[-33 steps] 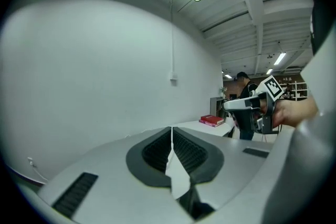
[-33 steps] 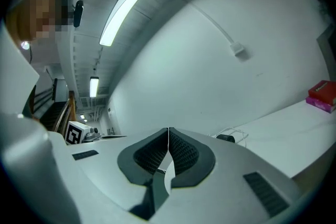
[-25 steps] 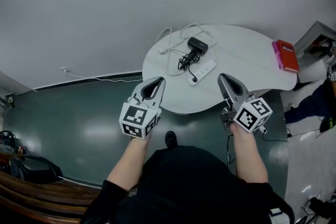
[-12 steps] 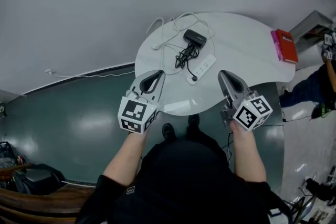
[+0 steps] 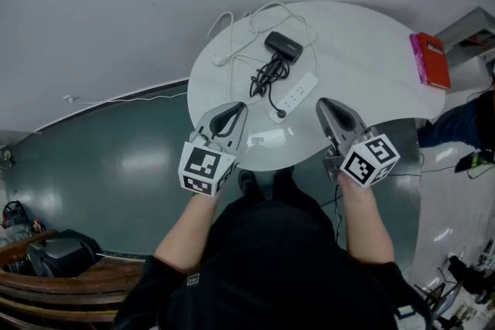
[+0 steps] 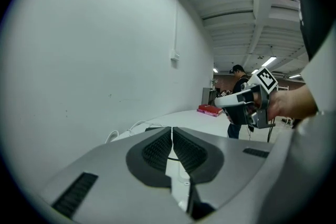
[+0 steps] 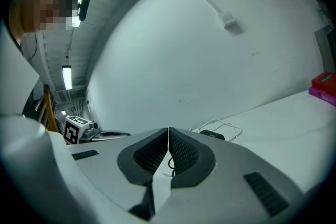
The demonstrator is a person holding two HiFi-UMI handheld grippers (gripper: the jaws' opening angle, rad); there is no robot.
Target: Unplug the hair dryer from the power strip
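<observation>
A black hair dryer (image 5: 283, 47) lies on the round white table (image 5: 371, 58), its black cord (image 5: 267, 75) bundled beside it. The cord's plug sits in the near end of a white power strip (image 5: 294, 96). My left gripper (image 5: 237, 108) hovers over the table's near edge, left of the strip, jaws shut on nothing. My right gripper (image 5: 322, 103) hangs to the right of the strip, also shut and empty. In the left gripper view the pads (image 6: 157, 148) meet; in the right gripper view the pads (image 7: 181, 152) meet too, with the dryer (image 7: 212, 135) ahead.
A white cable (image 5: 249, 25) loops around the back left of the table. A red book (image 5: 433, 60) lies at its right edge. The green floor (image 5: 116, 166) surrounds the table, and a grey wall stands behind it. A person stands at the far right.
Both grippers have moved forward and down, from short of the table to over its near edge. The table and strip now sit closer to the fingertips. Jaws stayed shut.
</observation>
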